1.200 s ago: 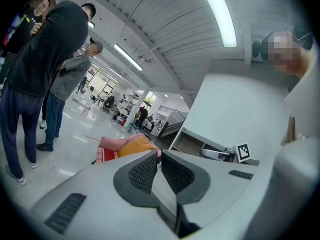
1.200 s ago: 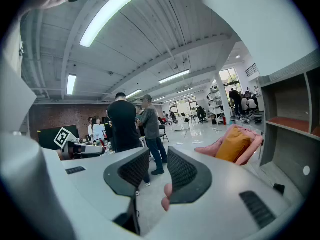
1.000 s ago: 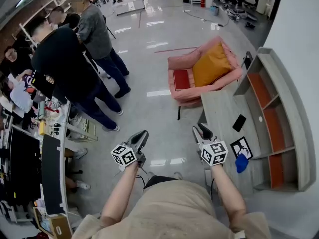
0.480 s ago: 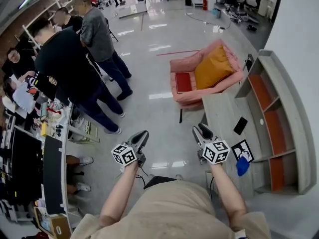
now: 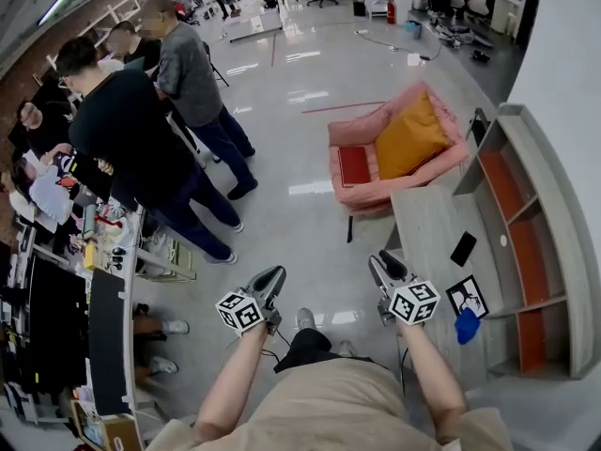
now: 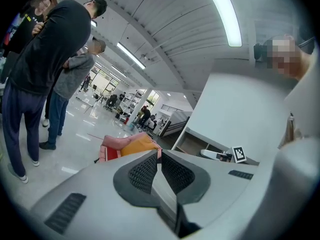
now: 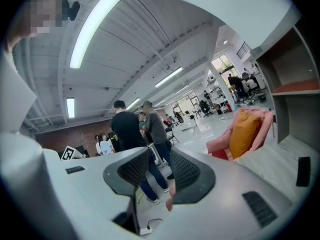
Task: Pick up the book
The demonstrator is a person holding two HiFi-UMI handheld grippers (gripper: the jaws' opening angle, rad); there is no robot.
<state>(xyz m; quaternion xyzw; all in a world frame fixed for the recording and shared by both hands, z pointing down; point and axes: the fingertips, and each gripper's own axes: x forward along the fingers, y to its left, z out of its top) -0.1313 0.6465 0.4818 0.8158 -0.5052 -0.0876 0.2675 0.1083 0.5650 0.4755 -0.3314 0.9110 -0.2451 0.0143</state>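
A red book [image 5: 354, 164] lies flat on the seat of a pink armchair [image 5: 441, 153], beside an orange cushion [image 5: 407, 137]; its red edge [image 6: 113, 154] also shows in the left gripper view. My left gripper [image 5: 272, 278] hovers over the floor well short of the chair, jaws shut on nothing [image 6: 159, 155]. To its right my right gripper [image 5: 383, 266] is held at the same height, near the grey table's corner. Its jaws [image 7: 160, 154] stand apart with nothing between them.
A grey table [image 5: 427, 224] at right carries a black phone [image 5: 463, 248], a picture card [image 5: 467, 296] and a blue cloth [image 5: 467, 327]. A shelf unit [image 5: 535, 205] stands behind it. Several people [image 5: 141, 148] stand at left beside a cluttered desk [image 5: 99, 318]. Glossy floor lies between me and the chair.
The head view has drifted, so chair and grippers sit slightly lower and rightward in frame. A shoe now shows between my arms. The right gripper's marker cube has rolled a little.
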